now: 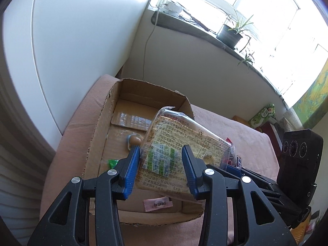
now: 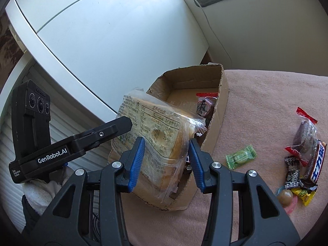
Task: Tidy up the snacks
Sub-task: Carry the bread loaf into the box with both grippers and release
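- Daylight enters through the window [image 1: 256, 10], overexposed to white in the left wrist view.
- Both views are sharp in the centre.
- Fisheye distortion bends straight edges; corners vignette to black.
- Plastic wrapping shows minor glare.

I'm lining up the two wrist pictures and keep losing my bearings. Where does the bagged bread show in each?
Left wrist view: the bagged bread sits at centre, clamped in the left gripper, above the cardboard box.
Right wrist view: the bread is at lower centre, in the right gripper.
Shared landmark: the cardboard box on the pink blanket.
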The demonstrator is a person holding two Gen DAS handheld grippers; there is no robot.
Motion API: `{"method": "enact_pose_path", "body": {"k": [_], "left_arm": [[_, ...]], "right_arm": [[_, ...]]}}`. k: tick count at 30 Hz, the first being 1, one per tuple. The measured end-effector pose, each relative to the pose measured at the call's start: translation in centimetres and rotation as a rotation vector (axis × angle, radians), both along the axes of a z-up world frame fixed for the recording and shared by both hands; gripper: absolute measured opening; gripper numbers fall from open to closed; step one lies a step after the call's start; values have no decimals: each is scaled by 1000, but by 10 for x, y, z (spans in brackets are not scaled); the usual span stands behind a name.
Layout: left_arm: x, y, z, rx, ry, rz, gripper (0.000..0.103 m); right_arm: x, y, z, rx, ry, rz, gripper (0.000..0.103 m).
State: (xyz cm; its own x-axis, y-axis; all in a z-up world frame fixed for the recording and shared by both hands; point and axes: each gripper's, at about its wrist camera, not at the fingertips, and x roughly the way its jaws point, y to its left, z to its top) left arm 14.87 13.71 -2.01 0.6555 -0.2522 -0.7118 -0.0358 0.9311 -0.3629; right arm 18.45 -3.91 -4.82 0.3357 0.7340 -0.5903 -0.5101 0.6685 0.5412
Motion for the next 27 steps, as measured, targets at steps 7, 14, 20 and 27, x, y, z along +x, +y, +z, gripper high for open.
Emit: {"method": "enact_pose_path", "body": {"k": [7,14,20,27], "left_arm": [[-5,13,-11,13,23,25,40],[-5,17,-19,19,36,39,40],[-5,16,-16,44,22,46,40],[-9,6,-10,98,-14,31,40]], "right_arm": [[-1,24,-11,-26,15,50,46],[7,40,-18,-50,24,61,46],[6,41,-19,-75,10,50,49],[5,36,-12,-77,-27,34,53]]}}
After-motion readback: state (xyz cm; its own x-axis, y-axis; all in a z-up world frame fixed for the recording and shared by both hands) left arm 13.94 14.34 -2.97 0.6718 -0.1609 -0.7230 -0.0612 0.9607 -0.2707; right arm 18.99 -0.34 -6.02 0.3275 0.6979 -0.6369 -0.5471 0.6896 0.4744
